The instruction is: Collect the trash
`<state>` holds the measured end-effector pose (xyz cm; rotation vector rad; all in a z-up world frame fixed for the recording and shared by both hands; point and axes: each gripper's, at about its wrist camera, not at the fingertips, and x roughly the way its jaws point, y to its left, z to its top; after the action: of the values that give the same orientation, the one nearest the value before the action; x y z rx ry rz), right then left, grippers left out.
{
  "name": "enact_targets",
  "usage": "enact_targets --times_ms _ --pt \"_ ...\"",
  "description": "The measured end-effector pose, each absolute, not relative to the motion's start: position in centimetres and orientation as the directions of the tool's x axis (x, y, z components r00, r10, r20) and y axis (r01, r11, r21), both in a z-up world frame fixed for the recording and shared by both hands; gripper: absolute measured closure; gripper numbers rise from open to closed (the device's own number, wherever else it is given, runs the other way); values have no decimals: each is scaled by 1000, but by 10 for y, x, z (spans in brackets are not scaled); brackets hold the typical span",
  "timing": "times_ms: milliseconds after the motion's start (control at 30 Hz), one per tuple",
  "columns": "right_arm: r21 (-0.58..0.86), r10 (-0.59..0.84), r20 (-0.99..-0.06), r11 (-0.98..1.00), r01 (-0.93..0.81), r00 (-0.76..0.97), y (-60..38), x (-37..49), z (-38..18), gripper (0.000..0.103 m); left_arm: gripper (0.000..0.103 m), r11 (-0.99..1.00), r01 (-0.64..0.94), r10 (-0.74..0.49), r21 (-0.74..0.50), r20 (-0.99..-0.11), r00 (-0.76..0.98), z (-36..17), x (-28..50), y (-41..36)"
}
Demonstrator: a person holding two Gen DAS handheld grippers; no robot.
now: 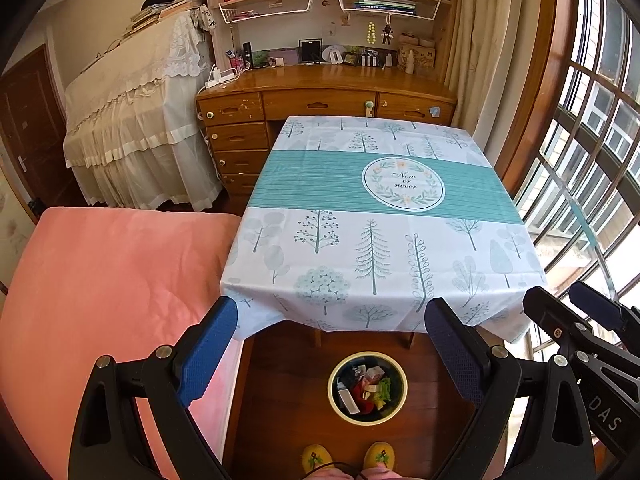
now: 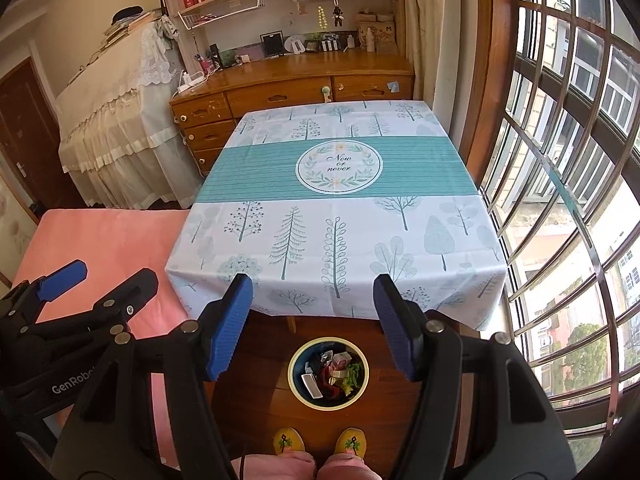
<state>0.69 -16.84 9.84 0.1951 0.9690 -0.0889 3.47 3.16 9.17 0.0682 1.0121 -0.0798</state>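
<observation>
A round bin (image 1: 367, 420) with a yellow rim stands on the wooden floor below the table's near edge; in the right wrist view the bin (image 2: 328, 403) is low in the middle. It holds trash (image 1: 366, 390): wrappers, a white packet, something green and red. That trash (image 2: 332, 374) shows in both views. My left gripper (image 1: 332, 332) hangs open above the bin, nothing between its blue pads. My right gripper (image 2: 314, 304) is open too and empty, side by side with the left one. The table (image 1: 380, 216) has only its tree-print cloth on top.
A pink-covered bed (image 1: 100, 300) lies left of the table (image 2: 336, 208). A wooden desk (image 1: 320, 96) with shelves stands behind it, a barred window (image 2: 560, 200) on the right. The person's yellow slippers (image 2: 320, 442) stand just before the bin.
</observation>
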Motion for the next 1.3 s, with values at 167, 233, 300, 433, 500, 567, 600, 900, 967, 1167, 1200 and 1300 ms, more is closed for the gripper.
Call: enact_targets --times_ms 167,233,300,433,500,567,600,900,967,1167,1200,1300 --pt "121 9 -825 979 161 566 -167 6 99 43 7 995 97 -35 20 -846 532 91 33 33" --pt "120 7 -823 979 162 569 -166 6 99 43 7 996 87 -29 21 -844 536 92 30 32" --pt "120 8 -818 980 157 575 -166 4 99 43 7 996 81 -23 24 -843 538 93 28 31" --pt "122 13 -816 981 150 579 -167 2 99 43 7 997 78 -20 27 -841 540 93 27 31" --pt "121 13 -815 981 150 579 -167 2 99 43 7 997 78 -19 27 -842 539 93 27 31" --pt "120 11 -816 981 150 578 -165 2 99 43 7 997 78 -20 27 -842 539 92 27 32" --pt "120 12 -816 981 150 578 -166 2 99 43 7 996 80 -21 26 -842 539 93 28 32" --pt "118 15 -815 983 141 580 -161 0 101 43 7 997 78 -19 27 -843 537 93 29 35" --pt "116 13 -814 983 140 581 -161 0 101 43 7 996 80 -20 27 -843 537 93 30 35" --pt "115 9 -813 983 146 582 -159 0 101 43 7 996 83 -22 28 -841 541 92 29 36" --pt "114 8 -811 983 144 584 -159 1 102 43 7 997 78 -19 28 -840 543 94 29 39" --pt "110 6 -806 984 138 592 -162 3 106 43 7 997 74 -15 30 -836 549 96 30 40"
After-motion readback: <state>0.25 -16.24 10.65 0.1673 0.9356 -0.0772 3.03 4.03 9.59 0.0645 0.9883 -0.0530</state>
